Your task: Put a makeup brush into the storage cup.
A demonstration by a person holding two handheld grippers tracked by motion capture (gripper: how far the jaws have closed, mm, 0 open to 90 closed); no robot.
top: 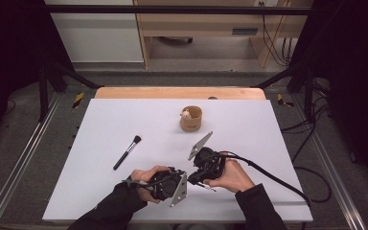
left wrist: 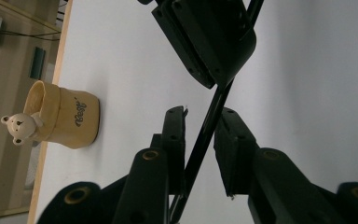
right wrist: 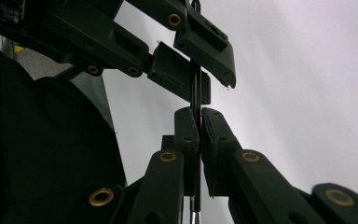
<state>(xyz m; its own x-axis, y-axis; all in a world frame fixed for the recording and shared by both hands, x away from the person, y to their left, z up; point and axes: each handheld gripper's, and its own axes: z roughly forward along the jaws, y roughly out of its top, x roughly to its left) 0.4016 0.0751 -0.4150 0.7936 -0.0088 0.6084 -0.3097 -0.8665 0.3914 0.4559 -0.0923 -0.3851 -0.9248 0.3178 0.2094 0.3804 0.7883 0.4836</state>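
Note:
Near the table's front edge my two grippers meet tip to tip. My right gripper (top: 196,178) (right wrist: 198,112) is shut on a thin black stick (right wrist: 196,88) (left wrist: 203,140), which it holds between its pads. My left gripper (top: 187,179) (left wrist: 201,112) has its jaws around the same stick; in the left gripper view the stick runs slantwise between them with a gap on one side, so the pads do not clamp it. A black makeup brush (top: 127,152) lies left of centre. A tan cup with a small bear figure (top: 191,119) (left wrist: 63,119) stands upright at the back middle.
The white table top (top: 100,191) ends close to the person's sleeves. A black cable (top: 278,182) trails from the right gripper off the right edge. Metal frame bars and wooden shelving stand beyond the far edge.

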